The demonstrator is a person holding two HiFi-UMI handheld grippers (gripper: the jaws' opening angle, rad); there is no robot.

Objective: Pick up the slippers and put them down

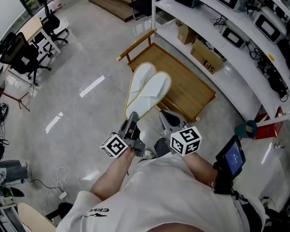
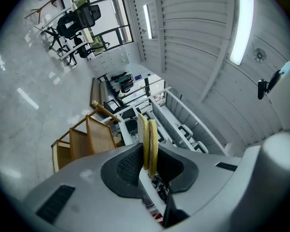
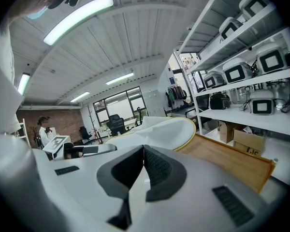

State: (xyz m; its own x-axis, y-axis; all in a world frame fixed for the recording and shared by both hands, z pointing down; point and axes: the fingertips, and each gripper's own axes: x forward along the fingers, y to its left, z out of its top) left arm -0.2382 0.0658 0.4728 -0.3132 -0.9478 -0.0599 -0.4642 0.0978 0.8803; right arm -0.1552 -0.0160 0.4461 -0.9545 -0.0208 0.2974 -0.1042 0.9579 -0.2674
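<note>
A pair of white slippers (image 1: 147, 88) with yellow rims is held sole to sole, out in front of me over the floor beside a low wooden rack (image 1: 188, 88). My left gripper (image 1: 132, 116) is shut on the heel end of the pair. In the left gripper view the slippers (image 2: 149, 139) stand edge-on between the dark pads of the left gripper (image 2: 149, 154). My right gripper (image 1: 163, 115) hangs just right of it, apart from the pair. In the right gripper view the right gripper (image 3: 144, 153) is shut on nothing, with the slippers (image 3: 159, 129) just beyond it.
White shelving (image 1: 232, 37) with several devices and a cardboard box (image 1: 208, 57) runs along the right. Office chairs (image 1: 29, 57) and desks stand far left. A cable lies on the floor (image 1: 60, 178) at lower left. A person (image 3: 43, 127) stands in the distance.
</note>
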